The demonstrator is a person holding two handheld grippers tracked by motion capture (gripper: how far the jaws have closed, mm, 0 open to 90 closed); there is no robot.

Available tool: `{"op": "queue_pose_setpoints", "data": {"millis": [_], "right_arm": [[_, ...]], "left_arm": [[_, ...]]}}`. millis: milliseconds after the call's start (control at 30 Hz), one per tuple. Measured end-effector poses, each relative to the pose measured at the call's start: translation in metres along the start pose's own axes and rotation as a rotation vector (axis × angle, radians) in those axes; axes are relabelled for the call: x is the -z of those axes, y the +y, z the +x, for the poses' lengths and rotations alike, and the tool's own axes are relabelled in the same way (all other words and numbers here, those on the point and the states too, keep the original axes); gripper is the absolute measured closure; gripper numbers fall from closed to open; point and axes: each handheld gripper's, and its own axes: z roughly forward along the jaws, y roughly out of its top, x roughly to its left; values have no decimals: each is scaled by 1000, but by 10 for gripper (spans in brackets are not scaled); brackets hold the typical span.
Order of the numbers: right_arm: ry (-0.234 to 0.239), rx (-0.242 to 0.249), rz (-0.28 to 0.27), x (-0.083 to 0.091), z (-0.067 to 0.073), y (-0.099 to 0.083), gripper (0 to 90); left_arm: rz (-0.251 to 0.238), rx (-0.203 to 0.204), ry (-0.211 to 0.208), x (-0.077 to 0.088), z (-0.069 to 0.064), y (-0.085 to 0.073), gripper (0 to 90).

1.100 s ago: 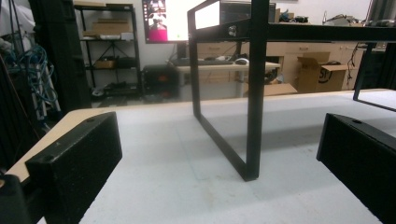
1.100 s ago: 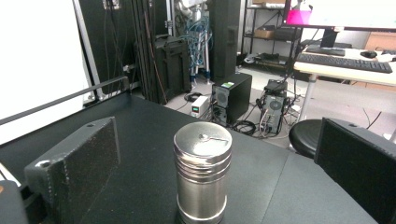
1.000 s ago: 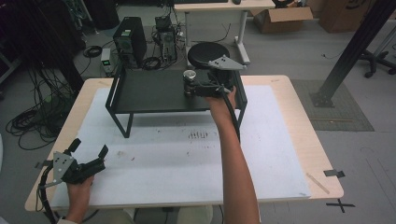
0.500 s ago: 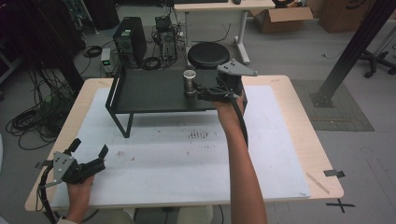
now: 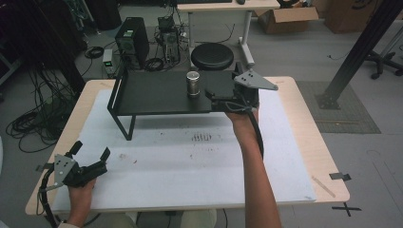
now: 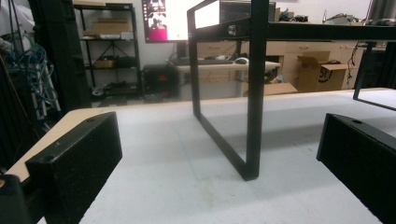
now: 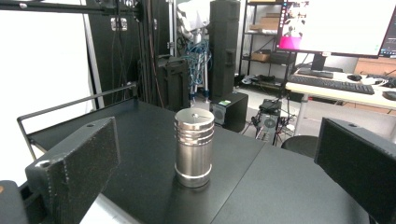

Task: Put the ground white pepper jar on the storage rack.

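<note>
High view: right gripper (image 5: 211, 97) wide open, empty, just beside upright steel cylinder (image 5: 192, 83) on black shelf (image 5: 152, 92); left gripper (image 5: 90, 154) open, empty, near table's (image 5: 328, 156) front-left corner.

The right gripper (image 5: 215, 96) is no longer closed around the metal cylinder (image 5: 192, 83). Its jaws now stand wide apart, and it has backed away, so the cylinder stands free and upright on the black shelf (image 5: 152, 92), ahead of the jaws and between their lines.
</note>
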Motion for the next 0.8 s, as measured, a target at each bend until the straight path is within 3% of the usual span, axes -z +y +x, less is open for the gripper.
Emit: {"op": "queue_pose_setpoints", "data": {"millis": [500,800], "right_arm": [[-11,-12,-29,31,0,-21,0],[-64,-11,-54,55,-5,-42,0]], "left_arm": [[-1,0,0,0,0,0,4],[-1,-1,0,0,0,0,4]]}}
